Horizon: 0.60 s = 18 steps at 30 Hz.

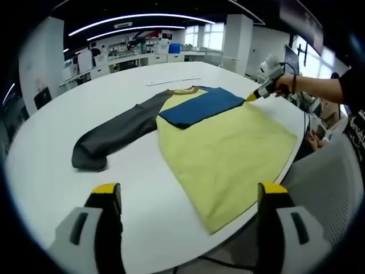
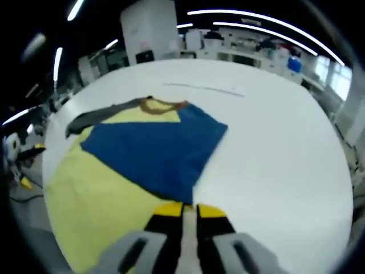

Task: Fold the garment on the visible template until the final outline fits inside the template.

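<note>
**One sleeve folded, one still out at nine o'clock**

One yellow cotton T-shirt with a brown collar [image 1: 228,151] lies flat on the round white desk [image 1: 51,148]. Its blue sleeve [image 1: 201,105] is already turned in across the chest; its dark grey sleeve [image 1: 117,136] still reaches out across the bare top. In the left gripper view the shirt's long axis runs from the collar at about twelve o'clock down to the hem at about five, and the grey sleeve trails off toward nine.

That grey sleeve is what the next fold likely turns on. It lies ahead and just to the eleven o'clock side of the left hand-held gripper [image 1: 188,197], which hovers over the near edge with jaws spread wide and nothing between them; this looks the nearer one.

The right hand-held gripper [image 2: 190,210] sits at the edge of the blue sleeve, jaws nearly together. Whether cloth is pinched there, I cannot tell. A thin pale strip [image 1: 174,81] lies beyond the collar.
</note>
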Motion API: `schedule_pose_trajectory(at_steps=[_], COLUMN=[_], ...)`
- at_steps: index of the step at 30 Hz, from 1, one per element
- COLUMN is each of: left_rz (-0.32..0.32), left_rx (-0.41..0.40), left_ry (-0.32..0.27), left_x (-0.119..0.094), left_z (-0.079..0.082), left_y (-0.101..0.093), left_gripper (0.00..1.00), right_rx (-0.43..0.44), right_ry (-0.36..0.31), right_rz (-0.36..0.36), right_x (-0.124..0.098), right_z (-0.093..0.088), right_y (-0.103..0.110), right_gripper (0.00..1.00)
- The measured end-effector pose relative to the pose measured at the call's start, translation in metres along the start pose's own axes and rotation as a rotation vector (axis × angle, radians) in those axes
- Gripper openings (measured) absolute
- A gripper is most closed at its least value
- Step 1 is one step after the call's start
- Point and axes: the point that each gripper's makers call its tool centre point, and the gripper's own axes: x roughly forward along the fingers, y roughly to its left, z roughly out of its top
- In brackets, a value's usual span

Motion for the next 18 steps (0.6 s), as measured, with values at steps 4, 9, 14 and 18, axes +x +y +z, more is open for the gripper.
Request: schedule_pose_trajectory(at_steps=[4, 9, 14, 18], left_rz=[0.005, 0.014, 0.022, 0.025], left_rx=[-0.006, -0.018, -0.018, -0.02], left_ry=[0.003, 0.005, -0.001, 0.0], left_x=[-0.001, -0.002, -0.002, -0.002], left_z=[-0.002, -0.003, -0.002, -0.002], left_y=[0.001, 0.002, 0.004, 0.004], left_gripper=[0.96, 0.96, 0.96, 0.95], right_rx=[0.047, 0.04, -0.006, -0.004], right_ry=[-0.007, 0.003, 0.03, 0.026], right_rz=[0.028, 0.021, -0.052, -0.056], right_x=[0.002, 0.008, 0.002, -0.001], right_z=[-0.002, -0.004, -0.006, -0.004], right_y=[0.008, 0.004, -0.011, -0.007], right_gripper=[0.02, 0.0, 0.0, 0.0])
